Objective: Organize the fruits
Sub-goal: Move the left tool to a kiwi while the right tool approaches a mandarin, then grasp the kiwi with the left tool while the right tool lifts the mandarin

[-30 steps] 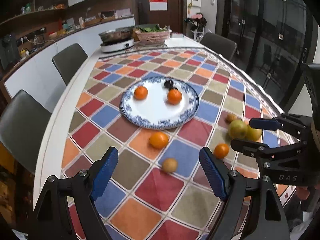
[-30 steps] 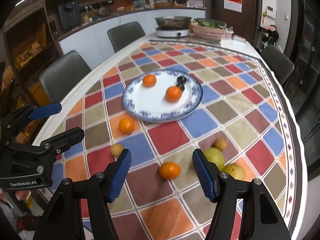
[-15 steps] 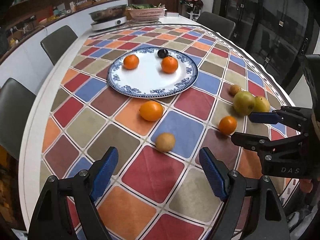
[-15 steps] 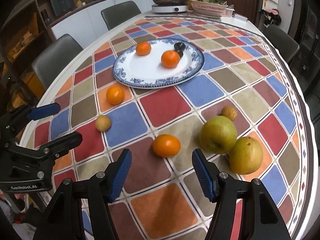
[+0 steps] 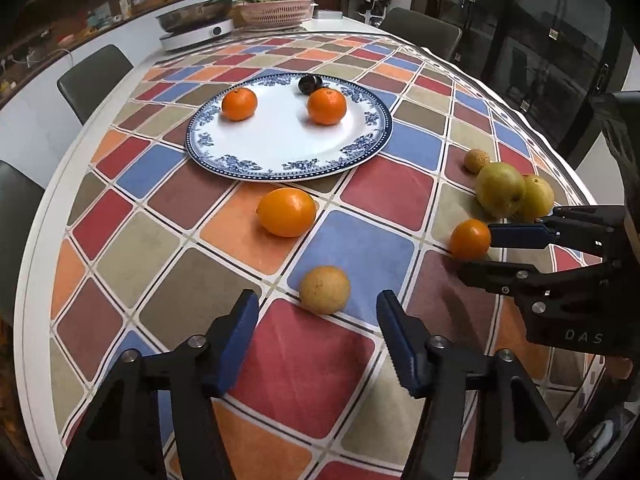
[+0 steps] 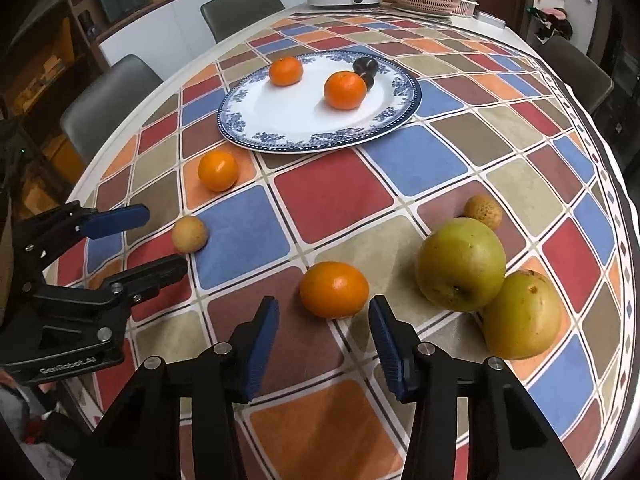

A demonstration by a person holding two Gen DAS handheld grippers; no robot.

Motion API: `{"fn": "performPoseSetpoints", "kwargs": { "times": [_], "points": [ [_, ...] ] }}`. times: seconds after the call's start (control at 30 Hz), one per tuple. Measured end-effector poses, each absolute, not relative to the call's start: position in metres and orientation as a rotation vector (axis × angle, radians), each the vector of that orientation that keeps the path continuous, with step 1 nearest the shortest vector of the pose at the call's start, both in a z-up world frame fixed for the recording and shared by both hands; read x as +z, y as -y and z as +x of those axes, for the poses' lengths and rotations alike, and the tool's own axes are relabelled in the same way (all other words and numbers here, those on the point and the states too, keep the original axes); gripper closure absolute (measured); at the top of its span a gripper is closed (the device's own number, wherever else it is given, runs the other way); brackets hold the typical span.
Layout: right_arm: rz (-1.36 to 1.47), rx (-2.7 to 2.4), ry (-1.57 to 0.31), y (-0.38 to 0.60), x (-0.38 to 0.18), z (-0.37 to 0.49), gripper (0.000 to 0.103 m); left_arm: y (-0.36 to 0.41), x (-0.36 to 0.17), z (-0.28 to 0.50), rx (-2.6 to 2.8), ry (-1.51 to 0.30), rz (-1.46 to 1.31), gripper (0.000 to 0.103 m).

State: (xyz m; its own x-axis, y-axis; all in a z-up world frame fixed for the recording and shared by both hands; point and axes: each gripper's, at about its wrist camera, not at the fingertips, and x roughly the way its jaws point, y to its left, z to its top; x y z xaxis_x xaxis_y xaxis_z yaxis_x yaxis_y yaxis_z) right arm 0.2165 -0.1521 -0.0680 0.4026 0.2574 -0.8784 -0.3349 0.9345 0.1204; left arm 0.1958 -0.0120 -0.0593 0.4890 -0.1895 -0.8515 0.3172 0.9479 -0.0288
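Observation:
A blue-rimmed white plate (image 5: 280, 148) (image 6: 296, 120) holds two oranges (image 5: 326, 106) (image 5: 239, 104) and dark plums (image 5: 310, 83). My left gripper (image 5: 316, 330) is open, low over the table, with a small tan fruit (image 5: 325, 289) (image 6: 190, 233) just ahead of its fingertips. My right gripper (image 6: 322, 334) is open, with an orange (image 6: 334, 289) (image 5: 470, 239) just ahead of its fingertips. Another orange (image 5: 286, 212) (image 6: 218, 171) lies near the plate. Two green-yellow pears (image 6: 460, 264) (image 6: 522, 314) and a small tan fruit (image 6: 483, 211) lie at the right.
The table has a checkered cloth (image 5: 380, 196). A hotplate with a pan (image 5: 196, 28) and a pink basket (image 5: 276, 12) stand at the far end. Grey chairs (image 5: 94, 76) (image 6: 108, 96) line the sides. The table edge is close on the right (image 6: 624, 240).
Both grippers have come down and forward toward the table. The tan fruit now sits close ahead of the left fingers, the orange close ahead of the right fingers. No fruit has moved.

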Motion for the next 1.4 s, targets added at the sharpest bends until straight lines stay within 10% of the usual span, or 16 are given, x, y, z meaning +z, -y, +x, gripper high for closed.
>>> {"fn": "performPoseSetpoints", "kwargs": {
  "times": [0.5,1.4],
  "points": [
    [-0.066,0.378,-1.097,0.154,-0.075,0.228,0.066,0.017,-0.072,0.212,-0.333,-1.036,0.107,0.073],
    [-0.058,0.454,-0.983,0.146,-0.038,0.211,0.067,0.008,-0.021,0.189,-0.298,-0.924,0.067,0.073]
  ]
}}
